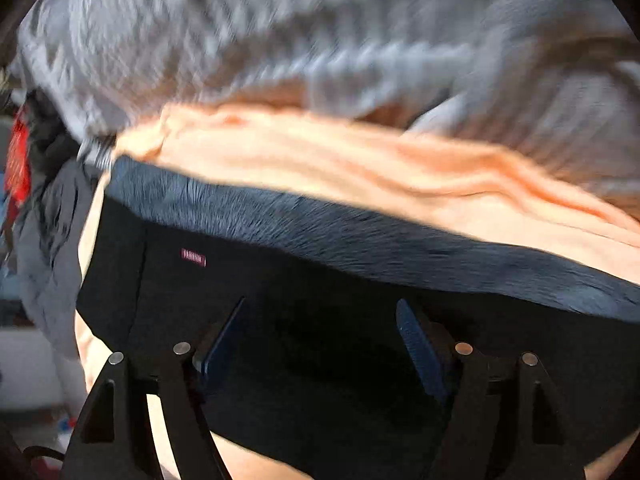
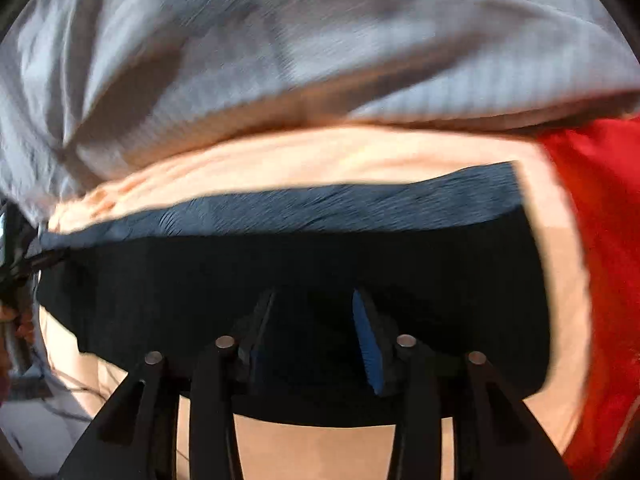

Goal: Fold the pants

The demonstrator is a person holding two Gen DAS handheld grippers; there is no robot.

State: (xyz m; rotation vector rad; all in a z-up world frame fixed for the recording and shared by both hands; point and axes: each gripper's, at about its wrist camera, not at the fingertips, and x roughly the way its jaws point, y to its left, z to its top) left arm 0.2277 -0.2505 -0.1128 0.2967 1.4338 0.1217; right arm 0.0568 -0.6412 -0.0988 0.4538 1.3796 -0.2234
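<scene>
The black pants (image 1: 320, 360) lie folded on the peach sheet (image 1: 360, 168), directly beneath both grippers. The fold could spring open or skew if a pad snags the cloth. The left gripper (image 1: 320, 344) points steeply down, its fingers wide apart, nothing clamped. The right gripper (image 2: 316, 340) is posed likewise, fingers apart; blur makes contact hard to judge, apparently none.

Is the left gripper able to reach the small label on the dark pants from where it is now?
Probably yes. The left gripper is open above the dark pants, and the small label lies uncovered just beyond its left finger. Nothing lies between them, though the picture is blurred.
</scene>
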